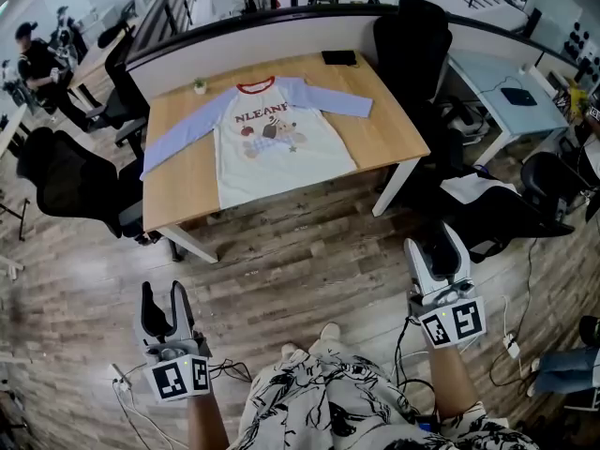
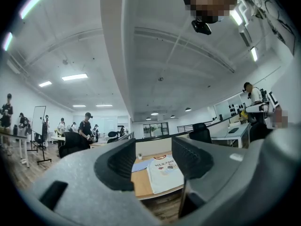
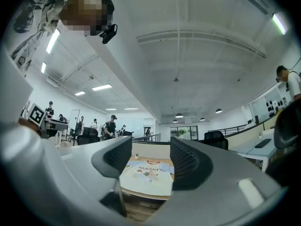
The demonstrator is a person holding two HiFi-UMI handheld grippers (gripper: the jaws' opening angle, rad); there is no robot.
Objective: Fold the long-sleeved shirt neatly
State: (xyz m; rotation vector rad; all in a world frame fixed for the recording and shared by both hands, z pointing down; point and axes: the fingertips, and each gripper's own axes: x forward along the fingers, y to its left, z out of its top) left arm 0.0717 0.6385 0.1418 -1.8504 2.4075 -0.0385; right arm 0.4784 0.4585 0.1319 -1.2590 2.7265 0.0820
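Left gripper (image 1: 162, 293), right gripper (image 1: 436, 247): near, over floor (image 1: 300, 270), jaws part open, nothing between them.
Shirt (image 1: 277, 143): far, well apart from both, spread flat, print up, on table (image 1: 394, 129).
Judged light, limp, not fragile.
Take hold at sleeve cuffs (image 1: 366, 109) or hem corners (image 1: 227, 202).

Open-plan office: desks (image 1: 395, 129), swivel chairs (image 1: 70, 181), partition (image 1: 244, 40).

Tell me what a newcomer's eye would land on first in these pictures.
A long-sleeved shirt, white with light blue sleeves and a cartoon print, lies spread flat on a wooden table in the upper middle of the head view. Well short of the table, over the wood floor, the left gripper and right gripper are held with jaws apart and nothing between them.
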